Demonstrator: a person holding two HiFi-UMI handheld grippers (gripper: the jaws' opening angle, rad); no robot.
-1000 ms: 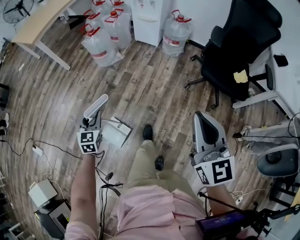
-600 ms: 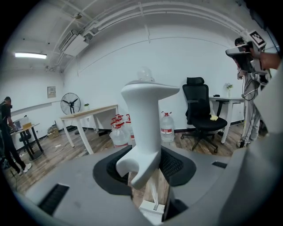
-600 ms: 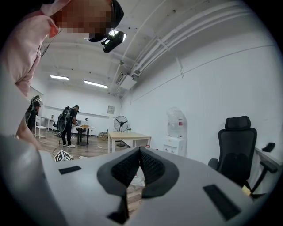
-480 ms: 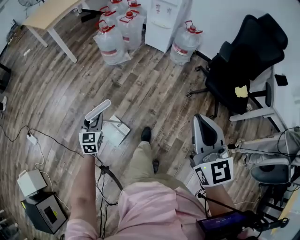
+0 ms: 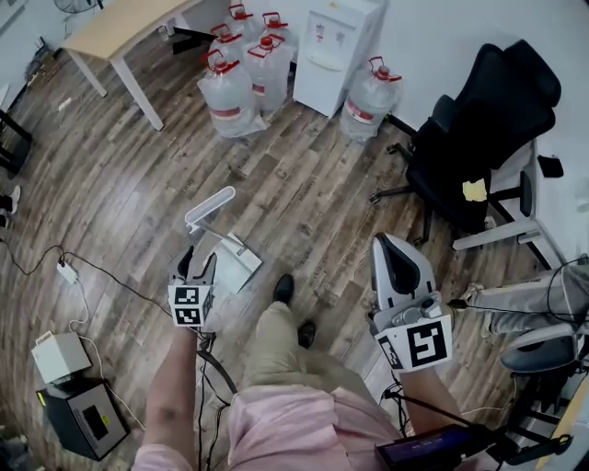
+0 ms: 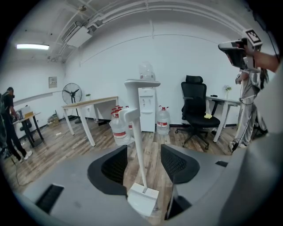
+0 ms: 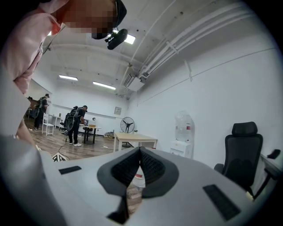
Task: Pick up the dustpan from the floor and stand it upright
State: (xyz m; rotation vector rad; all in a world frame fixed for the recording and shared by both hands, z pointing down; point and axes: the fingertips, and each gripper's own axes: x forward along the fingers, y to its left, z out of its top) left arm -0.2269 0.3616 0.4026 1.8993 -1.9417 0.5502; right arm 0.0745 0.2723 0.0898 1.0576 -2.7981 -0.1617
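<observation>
A: Where's the dustpan (image 5: 230, 262)?
B: Standing upright on the wood floor (image 5: 304, 184), just ahead of the L gripper (image 5: 197, 266). Pan's down on the boards, handle (image 6: 138, 145) goes straight up w/ the grip at the top.
A: L jaws?
B: Apart, and they've just been opening. In the left gripper view the handle's btwn them w/ a gap on each side, so the pads aren't on it.
A: R gripper (image 7: 138, 159)?
B: Jaws together, nothing btwn them. It's on the person's right, well apart from the dustpan.
A: What's nearby?
B: Shoe (image 5: 283, 287) just beside the pan. Water jugs (image 5: 228, 97) and a cooler (image 5: 327, 55) by the far wall, black office chair (image 5: 479, 129) to the right, table (image 5: 120, 28) at top left.
</observation>
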